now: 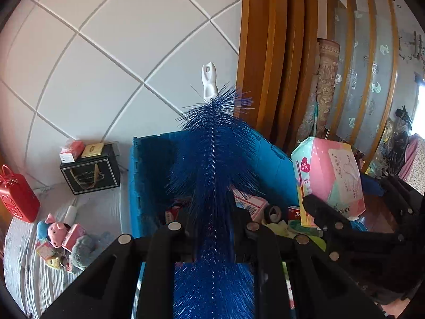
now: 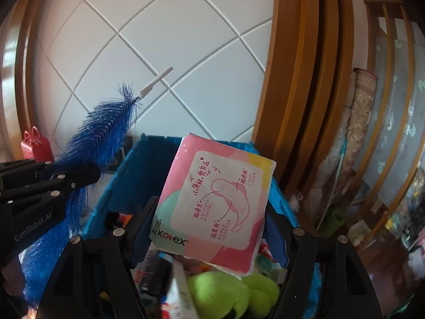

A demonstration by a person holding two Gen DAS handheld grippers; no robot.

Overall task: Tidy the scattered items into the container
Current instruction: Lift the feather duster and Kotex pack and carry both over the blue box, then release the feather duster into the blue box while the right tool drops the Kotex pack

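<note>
My left gripper [image 1: 212,228] is shut on a blue bristle brush [image 1: 212,159] with a white handle tip [image 1: 209,83], held over the blue crate [image 1: 148,175]. My right gripper [image 2: 209,212] is shut on a pink Kotex pad pack [image 2: 220,207], held above the same blue crate [image 2: 127,175]. The pack also shows in the left wrist view [image 1: 329,178], and the brush in the right wrist view [image 2: 101,138]. The crate holds boxes, packets and green tennis balls [image 2: 228,292].
On the grey bedding left of the crate lie a pink pig toy [image 1: 57,230], small pink boxes and a grey plush [image 1: 82,250]. A black gift bag [image 1: 90,175] and a red bag [image 1: 16,196] stand by the tiled headboard. Wooden frame and clutter lie right.
</note>
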